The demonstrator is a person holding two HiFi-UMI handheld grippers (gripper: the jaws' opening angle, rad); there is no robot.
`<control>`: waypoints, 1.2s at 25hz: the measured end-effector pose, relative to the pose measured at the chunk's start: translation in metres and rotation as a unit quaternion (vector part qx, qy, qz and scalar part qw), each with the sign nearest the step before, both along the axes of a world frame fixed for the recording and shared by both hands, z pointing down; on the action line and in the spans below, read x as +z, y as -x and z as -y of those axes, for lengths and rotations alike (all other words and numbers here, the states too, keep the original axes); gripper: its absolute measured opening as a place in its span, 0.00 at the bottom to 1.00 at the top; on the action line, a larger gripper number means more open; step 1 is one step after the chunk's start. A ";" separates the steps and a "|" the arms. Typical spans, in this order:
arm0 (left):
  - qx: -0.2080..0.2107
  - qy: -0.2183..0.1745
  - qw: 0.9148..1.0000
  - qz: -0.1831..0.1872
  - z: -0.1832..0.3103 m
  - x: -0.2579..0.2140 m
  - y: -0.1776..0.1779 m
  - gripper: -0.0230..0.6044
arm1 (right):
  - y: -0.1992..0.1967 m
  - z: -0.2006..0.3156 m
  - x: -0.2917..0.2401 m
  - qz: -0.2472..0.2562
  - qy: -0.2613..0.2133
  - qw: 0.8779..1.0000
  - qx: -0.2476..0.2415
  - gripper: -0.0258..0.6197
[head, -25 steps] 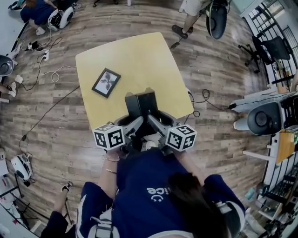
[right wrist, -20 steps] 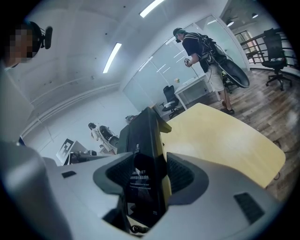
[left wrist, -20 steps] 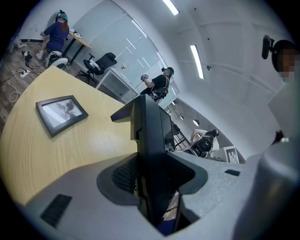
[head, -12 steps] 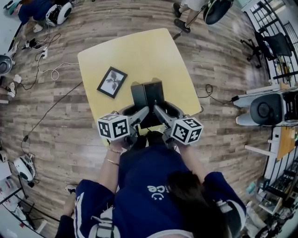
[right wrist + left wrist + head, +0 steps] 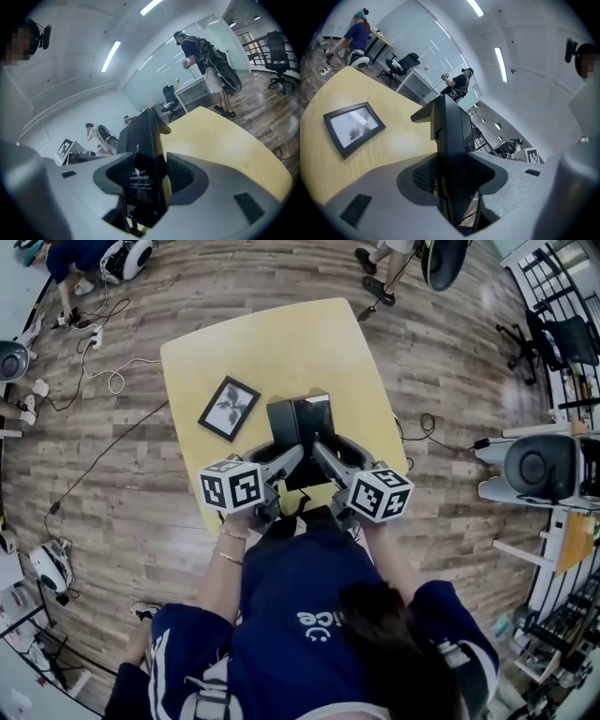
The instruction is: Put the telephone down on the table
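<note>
The black box-shaped plastic telephone (image 5: 298,426) is held up on its edge between the two grippers, over the near half of the pale yellow square wooden table (image 5: 281,338). From the head view I cannot say surely whether its lower end already touches the table top or hangs just above it.

The left gripper (image 5: 454,176) is closed on the left face of the telephone and the right gripper (image 5: 147,180) on the right face. Both take it near its near, lower end. In each gripper view the ribbed pads (image 5: 423,174) press on the two broad sides of the body, and the jaws stand quite far apart because the body is thick. The far part of the telephone reaches well past the fingertips, toward the middle of the table.

I judge the telephone to be stiff and not very heavy, but its shell is smooth and glossy, so it may slip in the pads if the grip becomes loose. It may also have loose parts, so it should go down gently and flat. The flat side faces, where the pads are now, seem the best place to hold it.

A black-framed picture (image 5: 229,408) lies flat on the table to the left of the telephone, apart from it.
</note>
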State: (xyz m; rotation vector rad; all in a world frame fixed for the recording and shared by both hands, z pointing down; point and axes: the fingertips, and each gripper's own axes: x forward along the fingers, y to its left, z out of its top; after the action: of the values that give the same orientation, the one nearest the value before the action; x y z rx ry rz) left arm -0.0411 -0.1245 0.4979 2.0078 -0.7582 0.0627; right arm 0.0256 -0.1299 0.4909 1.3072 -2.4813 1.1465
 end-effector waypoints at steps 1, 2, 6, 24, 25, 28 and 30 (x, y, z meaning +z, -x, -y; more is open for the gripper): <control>-0.001 0.001 1.000 0.000 0.004 0.000 -0.001 0.33 | -0.001 0.004 0.000 0.000 0.001 1.000 -0.002 0.39; -0.002 0.001 1.000 0.001 0.008 0.001 -0.001 0.33 | -0.001 0.008 0.001 -0.001 0.001 1.000 -0.004 0.39; -0.007 0.004 1.000 0.004 0.024 0.006 -0.005 0.33 | -0.005 0.025 0.006 -0.001 0.006 1.000 -0.010 0.39; -0.021 0.052 0.998 0.007 0.069 0.055 -0.028 0.33 | -0.025 0.072 0.053 -0.026 0.045 0.998 -0.034 0.39; -0.021 0.054 0.998 0.010 0.070 0.058 -0.028 0.33 | -0.024 0.074 0.057 -0.029 0.046 0.998 -0.037 0.39; -0.023 0.059 0.998 0.013 0.077 0.065 -0.027 0.33 | -0.023 0.080 0.063 -0.027 0.054 0.997 -0.040 0.39; -0.025 0.060 0.998 0.015 0.081 0.068 -0.028 0.33 | -0.025 0.084 0.066 -0.025 0.059 0.997 -0.038 0.39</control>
State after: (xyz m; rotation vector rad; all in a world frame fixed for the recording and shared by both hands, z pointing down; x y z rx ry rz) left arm -0.0132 -0.2058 0.5656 1.8765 -0.8041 0.1064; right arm 0.0502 -0.2141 0.5574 1.1840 -2.3678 1.2078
